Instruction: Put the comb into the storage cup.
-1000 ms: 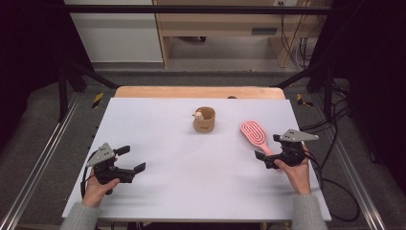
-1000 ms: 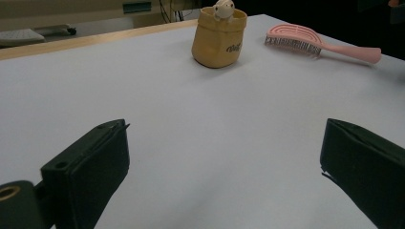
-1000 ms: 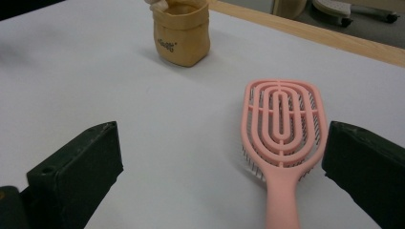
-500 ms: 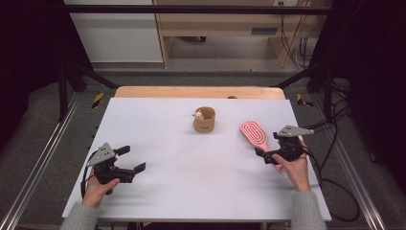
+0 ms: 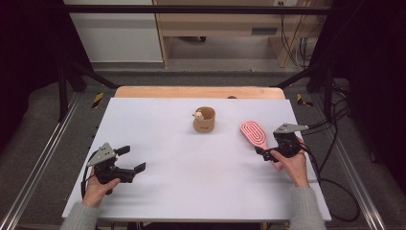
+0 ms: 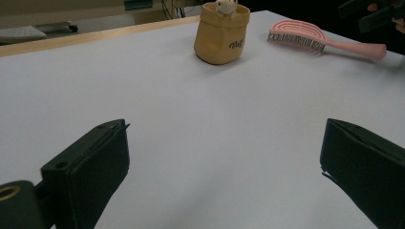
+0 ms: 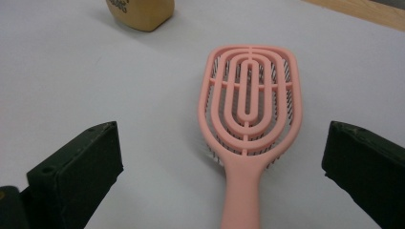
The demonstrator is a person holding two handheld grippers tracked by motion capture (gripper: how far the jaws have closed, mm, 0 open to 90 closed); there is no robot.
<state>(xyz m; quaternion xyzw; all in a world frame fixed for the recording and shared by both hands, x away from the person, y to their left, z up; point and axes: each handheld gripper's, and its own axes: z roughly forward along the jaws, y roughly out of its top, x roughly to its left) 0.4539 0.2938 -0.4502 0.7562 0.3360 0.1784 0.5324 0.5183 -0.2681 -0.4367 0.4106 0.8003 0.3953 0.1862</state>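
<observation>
A pink vented hairbrush (image 5: 253, 133) lies bristles down at the table's right, its handle pointing toward the person. My right gripper (image 5: 265, 153) sits at the handle's end. In the right gripper view the brush (image 7: 250, 105) runs between the wide-open jaws of that gripper (image 7: 223, 143), which do not touch it. A small tan cup (image 5: 204, 120) with a white figure in it stands mid-table toward the back. My left gripper (image 5: 132, 159) rests open and holding nothing at the front left; in its own view the left gripper (image 6: 227, 136) faces the cup (image 6: 222, 34) and brush (image 6: 310, 40).
The white table top (image 5: 191, 167) has a wooden strip (image 5: 198, 92) along its far edge. Cables (image 5: 330, 187) trail off the right side. Metal rails (image 5: 38, 163) flank the table. A hand with the right gripper (image 6: 377, 14) shows far off in the left gripper view.
The right gripper has edged slightly forward toward the brush handle. The left gripper, the cup and the brush have stayed where they were.
</observation>
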